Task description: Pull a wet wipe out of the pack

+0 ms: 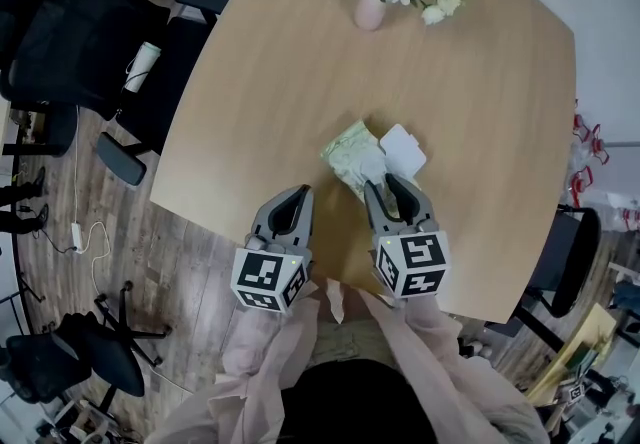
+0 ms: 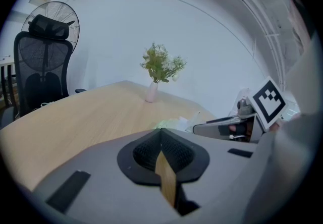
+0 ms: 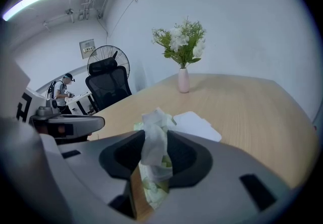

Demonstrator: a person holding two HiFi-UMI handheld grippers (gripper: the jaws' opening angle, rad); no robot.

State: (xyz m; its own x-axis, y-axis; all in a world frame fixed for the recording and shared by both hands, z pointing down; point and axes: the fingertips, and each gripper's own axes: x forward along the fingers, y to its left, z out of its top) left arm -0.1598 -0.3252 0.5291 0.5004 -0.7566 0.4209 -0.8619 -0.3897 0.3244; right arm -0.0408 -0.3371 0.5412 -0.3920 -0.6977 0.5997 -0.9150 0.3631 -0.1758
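Observation:
The green wet wipe pack (image 1: 345, 152) lies on the wooden table (image 1: 300, 72) just ahead of both grippers. A crumpled white wipe (image 1: 372, 168) stands up out of it. My right gripper (image 1: 384, 182) is over the pack's near end, open, and the wipe (image 3: 154, 119) rises in the gap between its jaws, with the pack (image 3: 151, 190) seen below. I cannot tell whether the pads touch the wipe. My left gripper (image 1: 302, 191) hovers to the left of the pack, shut and empty; in its own view (image 2: 161, 133) only a thin strip of table shows between the jaws.
A flat white piece (image 1: 403, 149) lies against the pack's right side. A pink vase of flowers (image 1: 368, 10) stands at the table's far edge. Black office chairs (image 1: 80, 32) stand to the left of the table, another (image 1: 565, 262) to the right.

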